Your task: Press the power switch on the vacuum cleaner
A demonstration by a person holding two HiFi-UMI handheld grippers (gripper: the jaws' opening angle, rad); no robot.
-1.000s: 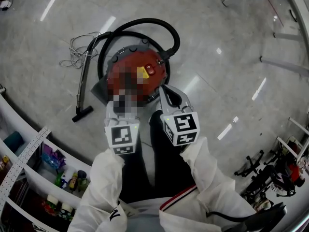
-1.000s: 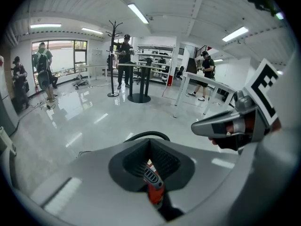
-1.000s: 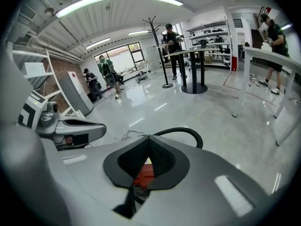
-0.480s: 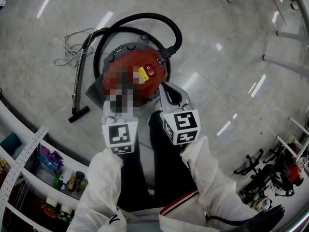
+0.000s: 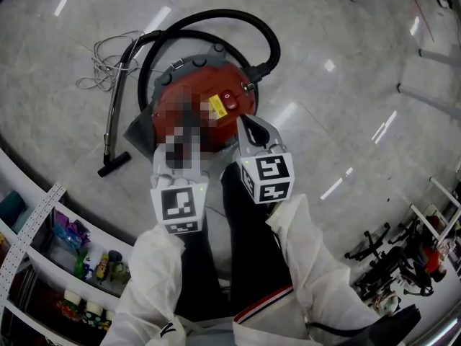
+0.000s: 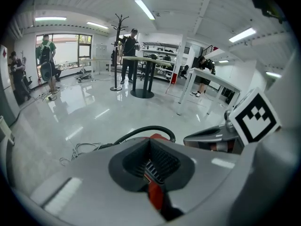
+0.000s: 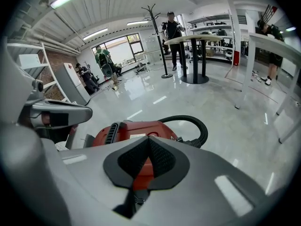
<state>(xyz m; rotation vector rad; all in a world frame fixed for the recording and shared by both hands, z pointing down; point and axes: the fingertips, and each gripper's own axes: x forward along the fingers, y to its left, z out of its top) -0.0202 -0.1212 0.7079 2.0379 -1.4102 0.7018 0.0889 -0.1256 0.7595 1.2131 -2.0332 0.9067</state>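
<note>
- The small red power switch (image 5: 227, 97) sits on top of the round red vacuum cleaner (image 5: 205, 81), upper centre of the head view.
- Right gripper (image 5: 244, 124): jaws closed, empty, tips just below the switch.
- Left gripper (image 6: 150, 142): jaws closed, empty, at the cleaner's lower-left edge.
- A black corrugated hose (image 5: 238, 16) loops round the cleaner.

The floor (image 5: 346, 85) is that polished pale stone-look stuff, super glossy, with the ceiling lights mirrored right in it. The vacuum cleaner (image 5: 229, 85) body is shiny red plastic with duller grey plastic trim. Its hose (image 5: 268, 38) is black and ribbed, and the wand (image 5: 113, 121) looks like smooth dark metal. The left hand-held gripper (image 6: 150, 142) and right hand-held gripper (image 7: 148, 140) are both smooth matt grey plastic, with black, finely ridged pads (image 7: 161, 159). The sleeves (image 5: 310, 265) are white cloth.
</note>
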